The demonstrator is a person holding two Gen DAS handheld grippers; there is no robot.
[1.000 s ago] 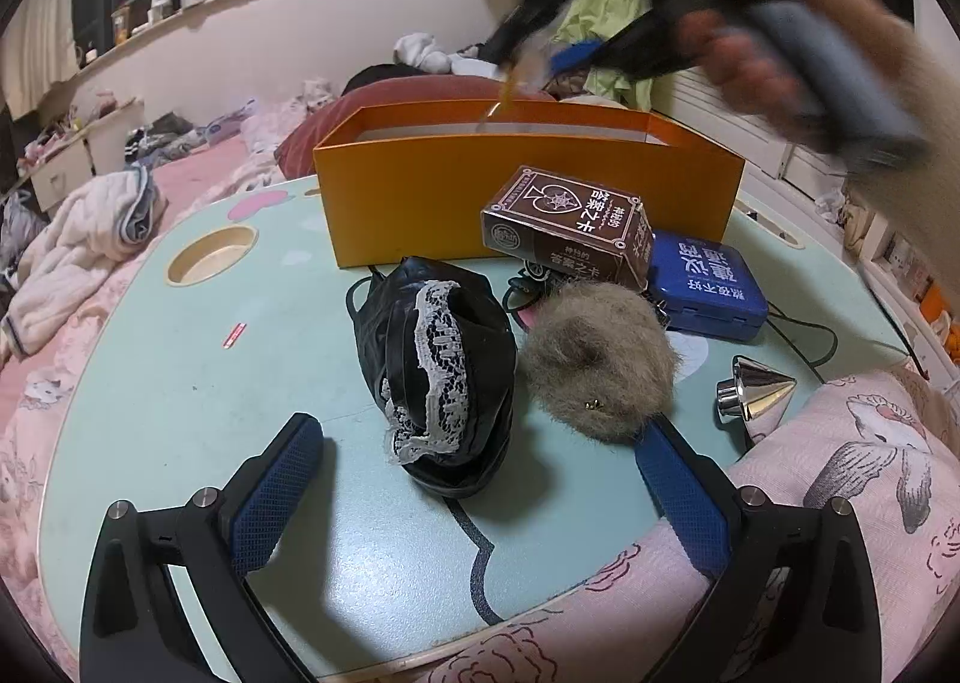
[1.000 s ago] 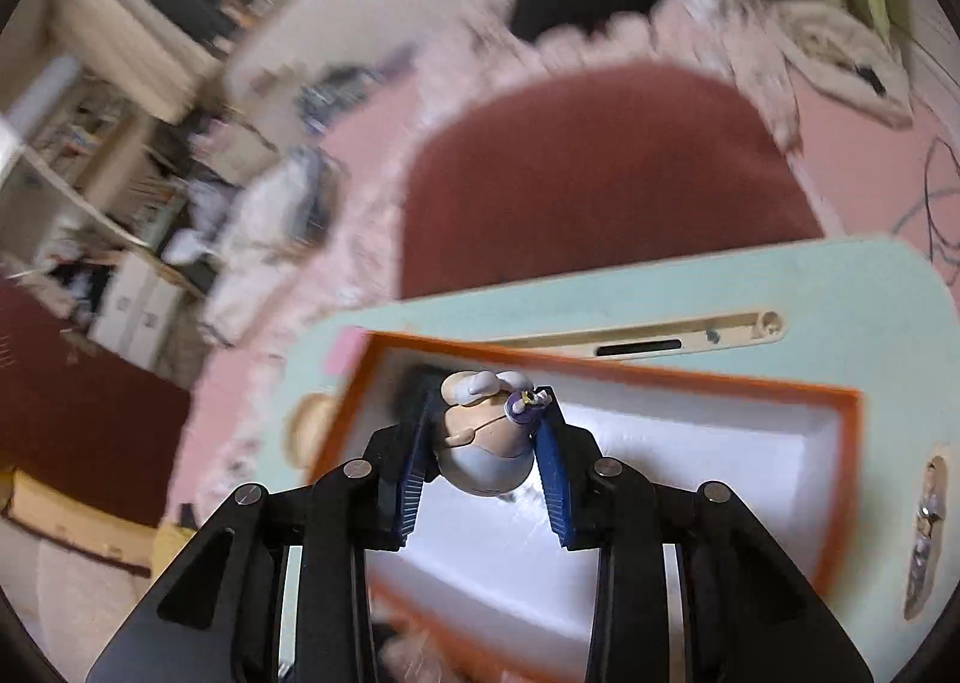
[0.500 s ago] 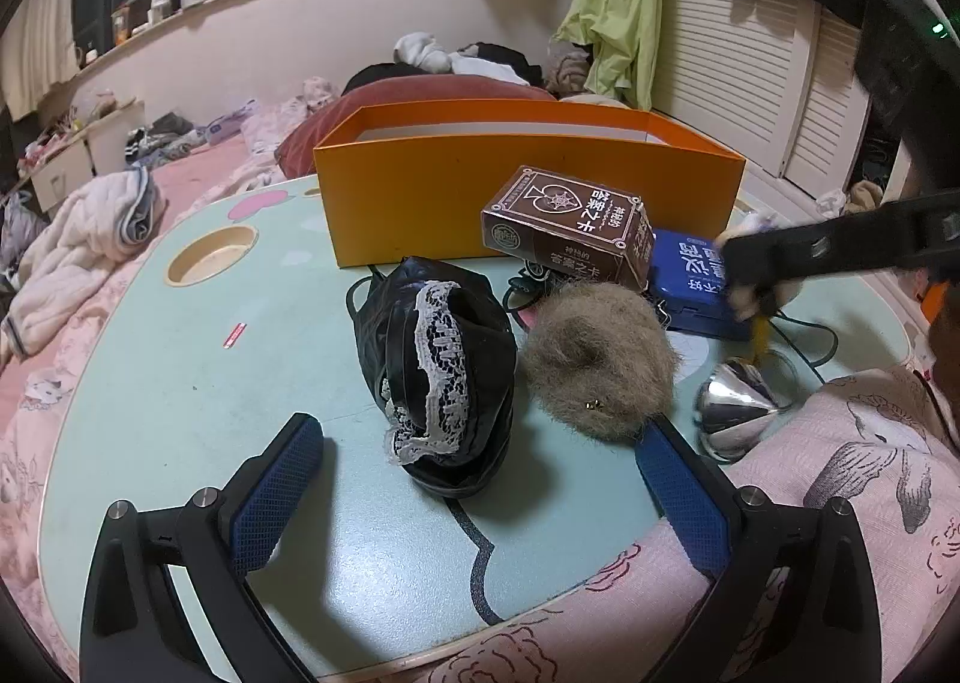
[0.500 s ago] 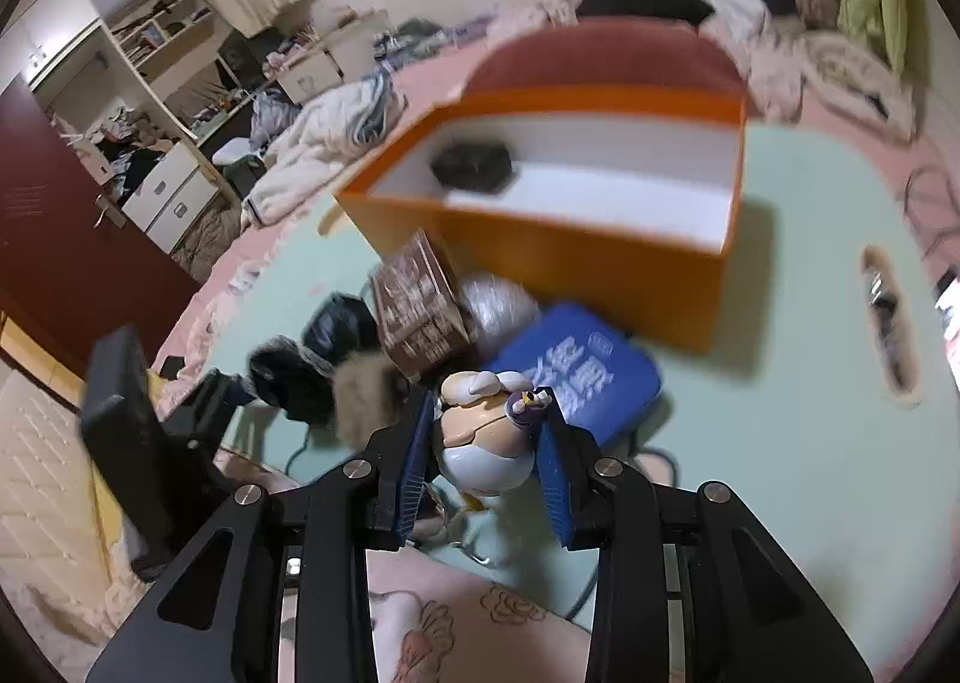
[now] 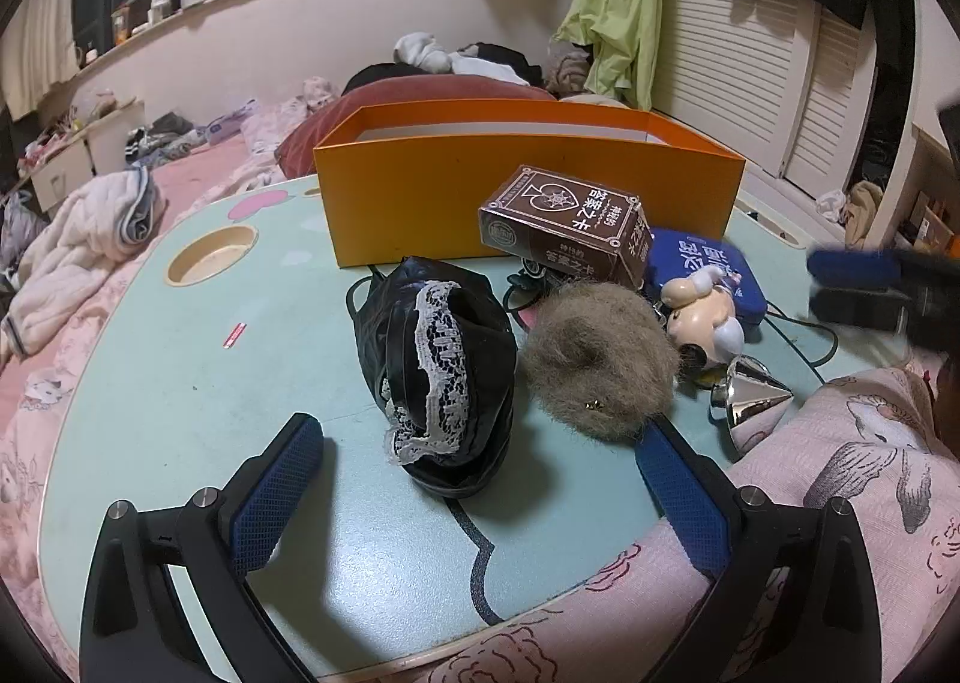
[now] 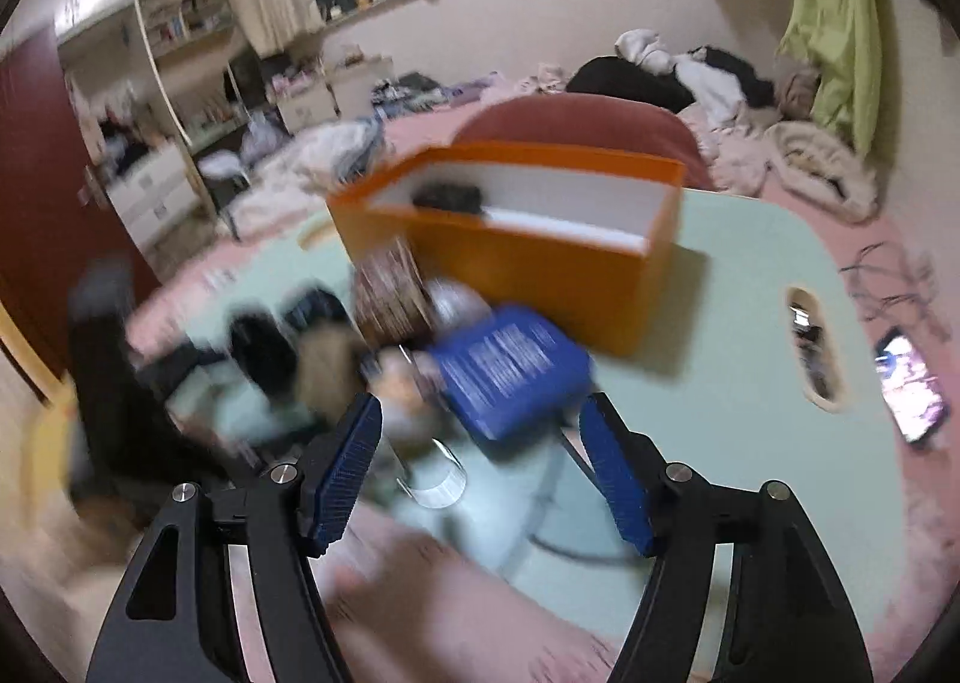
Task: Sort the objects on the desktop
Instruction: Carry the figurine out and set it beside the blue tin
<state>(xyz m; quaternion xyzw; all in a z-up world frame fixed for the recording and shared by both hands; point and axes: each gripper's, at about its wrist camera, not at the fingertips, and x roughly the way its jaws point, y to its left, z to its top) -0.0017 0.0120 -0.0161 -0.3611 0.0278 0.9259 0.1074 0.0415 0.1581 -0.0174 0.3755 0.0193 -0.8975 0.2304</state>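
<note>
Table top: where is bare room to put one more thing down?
The table is bare on its left, between the round cup hole and the black lace pouch. It is crowded on the right, around the fur ball, figurine and blue case.

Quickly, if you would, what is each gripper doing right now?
Left gripper: open, holding nothing.
Right gripper: jaws opening, nothing between them.

Figurine (image 5: 702,317) seemingly tipped beside blue case (image 5: 708,269)
</note>
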